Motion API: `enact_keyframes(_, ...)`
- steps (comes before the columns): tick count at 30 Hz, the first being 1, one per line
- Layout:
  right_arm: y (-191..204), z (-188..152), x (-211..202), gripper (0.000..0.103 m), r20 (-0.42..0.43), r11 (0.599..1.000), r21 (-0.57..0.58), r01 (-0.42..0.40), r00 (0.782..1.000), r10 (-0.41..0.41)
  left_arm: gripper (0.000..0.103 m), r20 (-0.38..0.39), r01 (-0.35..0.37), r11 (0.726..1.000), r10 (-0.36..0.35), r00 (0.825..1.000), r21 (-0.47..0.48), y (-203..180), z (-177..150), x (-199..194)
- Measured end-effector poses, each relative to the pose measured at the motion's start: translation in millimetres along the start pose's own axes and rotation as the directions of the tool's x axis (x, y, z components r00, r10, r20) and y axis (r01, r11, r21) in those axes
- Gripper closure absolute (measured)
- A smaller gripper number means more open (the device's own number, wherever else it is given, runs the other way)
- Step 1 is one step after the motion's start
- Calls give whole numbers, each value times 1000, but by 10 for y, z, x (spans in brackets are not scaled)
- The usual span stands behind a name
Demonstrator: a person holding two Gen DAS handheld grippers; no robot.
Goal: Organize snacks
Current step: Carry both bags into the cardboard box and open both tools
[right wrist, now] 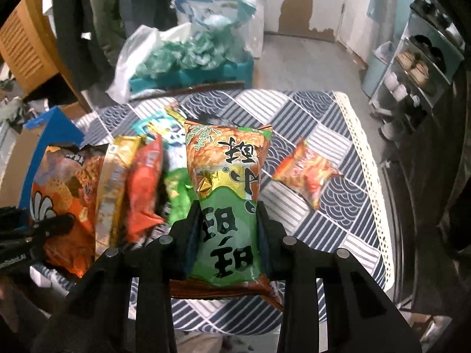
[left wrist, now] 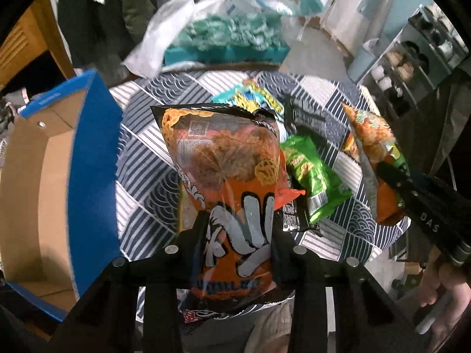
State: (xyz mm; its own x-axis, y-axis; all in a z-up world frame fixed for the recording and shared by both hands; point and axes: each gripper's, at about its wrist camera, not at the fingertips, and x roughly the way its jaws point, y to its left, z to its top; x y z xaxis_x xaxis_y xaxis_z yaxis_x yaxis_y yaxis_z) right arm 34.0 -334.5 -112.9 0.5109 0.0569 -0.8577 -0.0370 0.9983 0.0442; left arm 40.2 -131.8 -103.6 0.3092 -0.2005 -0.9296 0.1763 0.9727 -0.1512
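left gripper (left wrist: pixel 238 229): tipped steeply down over the table, jaws clamped on the lower half of the orange snack bag (left wrist: pixel 226 170), which hangs lifted at dead centre of its own view

right gripper (right wrist: pixel 229 220): also angled steeply down, jaws pinched tight around the waist of the green-and-orange snack bag (right wrist: pixel 232 182), held up off the cloth

cardboard box (left wrist: pixel 38 176): one, blue outside and brown inside, open, sitting at 9 o'clock of the left view

patterned tablecloth (right wrist: pixel 338 220): one, navy and white patchwork, covers the whole table

loose packets, counted: roughly four in a heap at 10 o'clock of the right view, incl. a yellow packet (right wrist: pixel 114 176) and a red packet (right wrist: pixel 144 182), plus one orange packet (right wrist: pixel 306 173) on its own at 3 o'clock

hand (left wrist: pixel 441 300): partly visible at 4 o'clock of the left view, gripping the right tool's handle

hard to see: heap is motion-blurred, so the count's a bit shaky; print on most packets is unreadable; the box's far end is cut off by the frame
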Motion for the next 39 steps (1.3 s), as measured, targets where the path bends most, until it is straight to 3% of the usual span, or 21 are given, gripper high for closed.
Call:
enact_keyframes(13, 506, 154, -286, 71, 65, 995, -69, -69, 995, 73, 66, 137, -36, 999, 41, 990, -37, 421, -19, -520)
enact_keyframes(26, 1190, 317, -365, 71, 80, 978, -153, -142, 985, 155, 66, 238, -66, 987, 100, 966, -146, 1051, -85, -963)
enact_keyframes(39, 2077, 455, -325, 71, 36, 935, -256, -246, 964, 264, 66, 236, -134, 955, 199, 951, -263, 1829, -199, -1058)
